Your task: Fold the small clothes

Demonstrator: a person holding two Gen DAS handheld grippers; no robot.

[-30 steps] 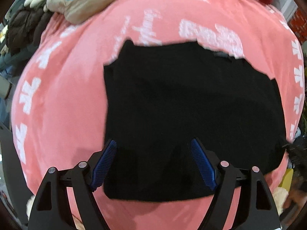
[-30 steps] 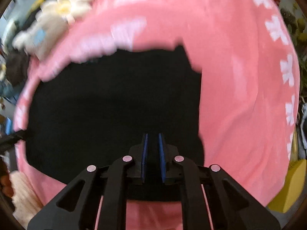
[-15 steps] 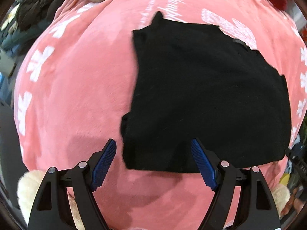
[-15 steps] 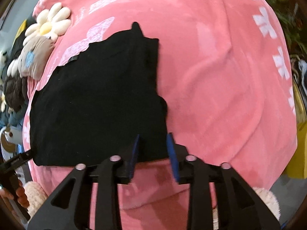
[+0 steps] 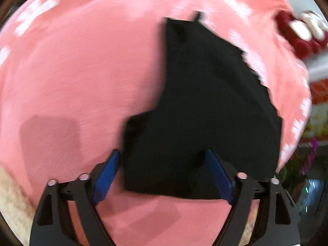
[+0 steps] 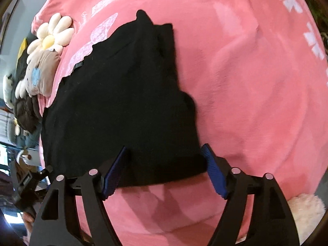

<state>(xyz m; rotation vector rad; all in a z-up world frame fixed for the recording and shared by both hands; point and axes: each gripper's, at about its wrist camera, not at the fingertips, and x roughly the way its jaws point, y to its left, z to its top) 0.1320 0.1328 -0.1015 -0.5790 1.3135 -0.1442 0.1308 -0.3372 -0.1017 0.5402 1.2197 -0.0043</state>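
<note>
1. Your left gripper (image 5: 162,175) and right gripper (image 6: 164,168) both stand spread wide, holding nothing, over the near hem of the black garment (image 6: 123,94).
2. The garment lies part-folded on the pink blanket (image 6: 256,82); next, pinch an edge to fold again.
3. The blanket's white script is unreadable.

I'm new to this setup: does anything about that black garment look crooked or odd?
Slightly: the black garment lies unevenly on the pink blanket, with a stepped right edge and a flap poking out at its far end.
</note>
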